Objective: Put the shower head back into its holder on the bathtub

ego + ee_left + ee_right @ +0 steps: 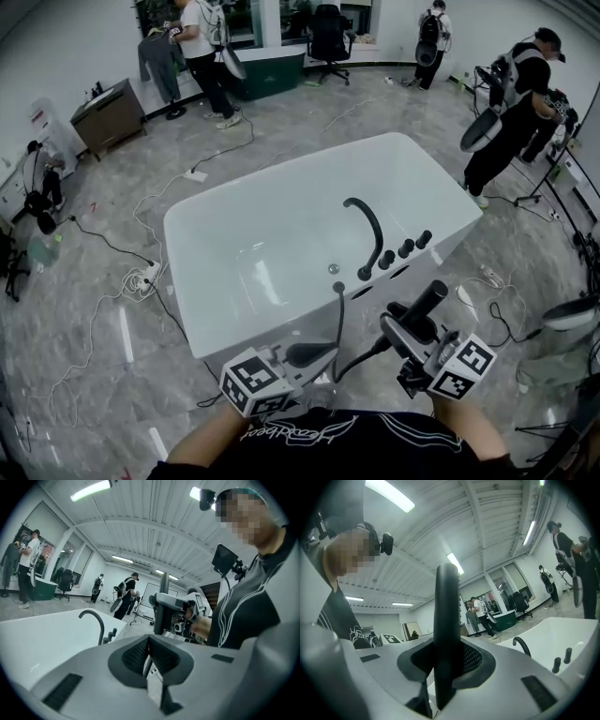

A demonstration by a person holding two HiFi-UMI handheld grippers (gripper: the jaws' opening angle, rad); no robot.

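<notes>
The white bathtub (pixel 187 281) fills the middle of the head view, with a black curved faucet (pixel 367 225) and several black knobs (pixel 403 248) on its right rim. My right gripper (pixel 408 328) is shut on the black shower head (pixel 424 305), held just off the tub's near right corner. In the right gripper view the shower head (pixel 445 620) stands upright between the jaws of the right gripper (pixel 445 660). Its dark hose (pixel 338 314) hangs down from the tub rim and loops across to the shower head. My left gripper (pixel 314 354) is shut beside that hose; its jaws (pixel 149 660) hold nothing I can make out.
Several people stand at the far side of the room (pixel 202 56) and at the right (pixel 511 112). Cables (pixel 141 277) trail over the marble floor left of the tub. A cabinet (pixel 108 117) and an office chair (pixel 328 37) stand farther off.
</notes>
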